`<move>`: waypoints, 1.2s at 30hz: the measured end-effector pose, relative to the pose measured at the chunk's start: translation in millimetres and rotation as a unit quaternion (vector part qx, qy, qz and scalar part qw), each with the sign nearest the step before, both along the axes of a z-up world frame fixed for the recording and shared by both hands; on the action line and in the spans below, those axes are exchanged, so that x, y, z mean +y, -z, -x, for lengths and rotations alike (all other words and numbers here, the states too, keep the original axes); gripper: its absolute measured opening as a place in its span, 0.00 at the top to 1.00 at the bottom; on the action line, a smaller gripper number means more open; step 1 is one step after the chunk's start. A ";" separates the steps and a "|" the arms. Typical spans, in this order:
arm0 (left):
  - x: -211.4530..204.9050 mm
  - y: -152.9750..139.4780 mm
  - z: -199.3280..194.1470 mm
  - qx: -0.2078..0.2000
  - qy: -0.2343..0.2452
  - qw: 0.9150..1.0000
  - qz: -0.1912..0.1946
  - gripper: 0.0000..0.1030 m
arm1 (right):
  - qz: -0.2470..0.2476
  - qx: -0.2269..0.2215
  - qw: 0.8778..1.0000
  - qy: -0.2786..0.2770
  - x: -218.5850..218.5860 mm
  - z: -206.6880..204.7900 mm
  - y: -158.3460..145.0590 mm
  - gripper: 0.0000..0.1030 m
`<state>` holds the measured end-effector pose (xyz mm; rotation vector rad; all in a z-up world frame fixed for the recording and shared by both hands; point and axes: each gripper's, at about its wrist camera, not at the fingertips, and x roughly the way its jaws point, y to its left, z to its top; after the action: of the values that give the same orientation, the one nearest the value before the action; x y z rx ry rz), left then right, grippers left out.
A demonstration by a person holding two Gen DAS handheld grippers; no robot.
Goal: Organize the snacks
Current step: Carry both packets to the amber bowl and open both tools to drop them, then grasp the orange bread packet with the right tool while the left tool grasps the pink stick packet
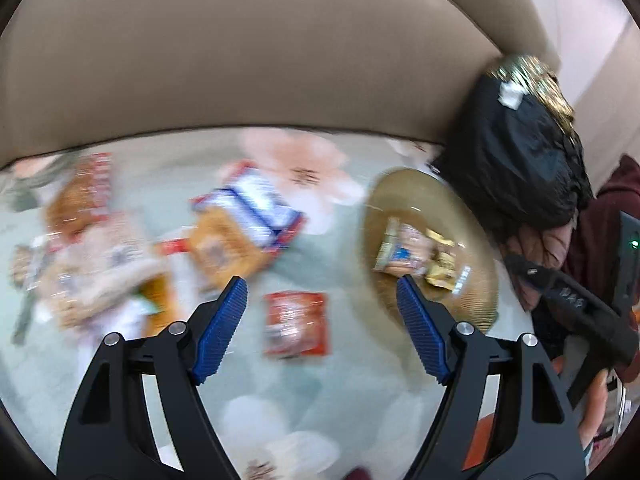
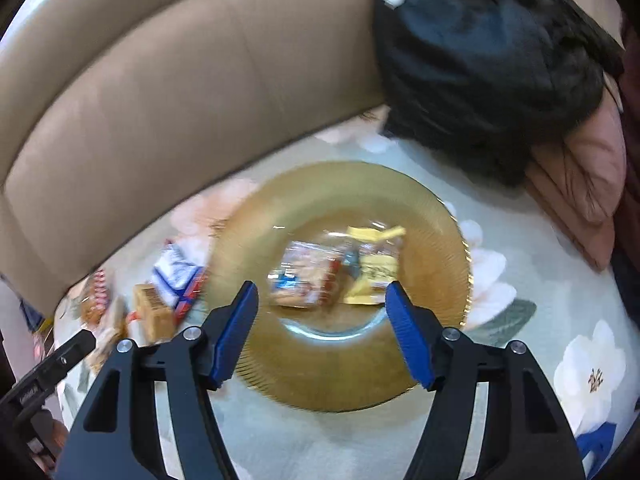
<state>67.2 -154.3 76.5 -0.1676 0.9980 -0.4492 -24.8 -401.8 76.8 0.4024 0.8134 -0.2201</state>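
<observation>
Blurred snack packets (image 2: 308, 280) lie on ribbed gold plate (image 2: 436, 256).

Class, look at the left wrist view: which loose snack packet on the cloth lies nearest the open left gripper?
The small red packet, lying alone just ahead of the left gripper. The blue-and-white box and orange packets sit farther off.

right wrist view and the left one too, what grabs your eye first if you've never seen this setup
The gold plate sits dead ahead of the open right gripper, holding a few wrapped snacks at its centre. Left of the plate, more packets lie scattered on the floral cloth, with a red packet right between the fingers of the open left gripper. A black bag leans against the beige sofa back behind the plate.
</observation>
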 end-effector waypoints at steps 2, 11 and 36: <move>30.3 -12.4 4.8 -0.010 -0.020 1.000 -0.003 0.26 | 0.001 -0.005 1.000 -0.023 16.9 -0.6 -9.0 0.36; 171.7 -48.7 46.6 -0.036 -0.162 0.984 -0.062 0.25 | 0.018 0.015 0.986 -0.167 150.3 -6.5 14.2 0.30; 218.5 82.5 42.6 0.144 -0.213 0.965 -0.055 0.27 | -0.039 0.150 0.971 -0.181 167.8 -36.5 119.8 0.22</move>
<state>24.6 64.2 -6.0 -0.3465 1.2322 0.0270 11.6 -233.9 -43.0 0.2900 1.1802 0.0954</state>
